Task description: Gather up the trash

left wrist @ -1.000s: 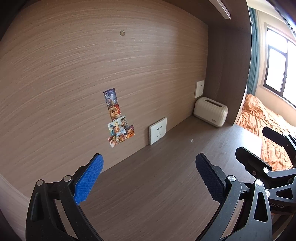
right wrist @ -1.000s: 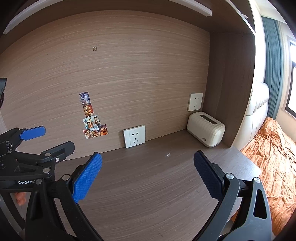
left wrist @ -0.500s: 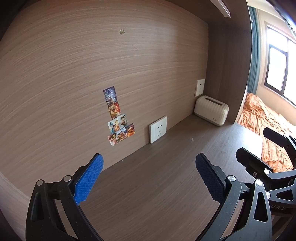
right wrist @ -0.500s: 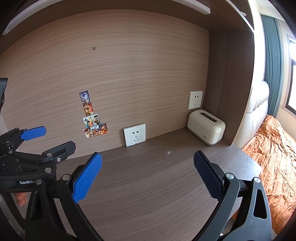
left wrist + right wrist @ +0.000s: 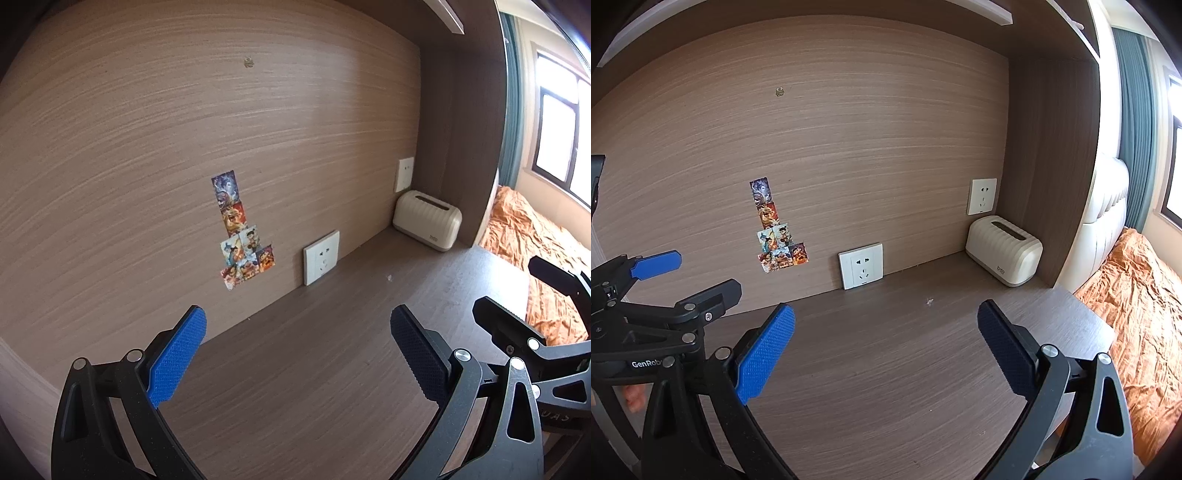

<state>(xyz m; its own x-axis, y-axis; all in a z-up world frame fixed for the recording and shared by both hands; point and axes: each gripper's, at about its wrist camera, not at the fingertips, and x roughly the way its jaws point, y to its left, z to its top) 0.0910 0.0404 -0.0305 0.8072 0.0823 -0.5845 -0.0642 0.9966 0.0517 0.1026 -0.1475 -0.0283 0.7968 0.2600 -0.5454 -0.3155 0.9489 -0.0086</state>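
Left wrist view showed the left gripper (image 5: 297, 354) hovering over the surface (image 5: 314, 369), jaws spread wide, nothing between them. A tiny scrap (image 5: 389, 276) lay on the surface well ahead and a bit right, near the socket (image 5: 321, 257). Further right, the tissue box (image 5: 426, 220) sat in the corner. Right wrist view had the right gripper (image 5: 886, 350) likewise spread and empty, the scrap (image 5: 929, 301) ahead of it, slightly right of centre. Stickers (image 5: 775, 229) clung to the wall ahead-left; an orange bed (image 5: 1137, 295) lay off to the right.
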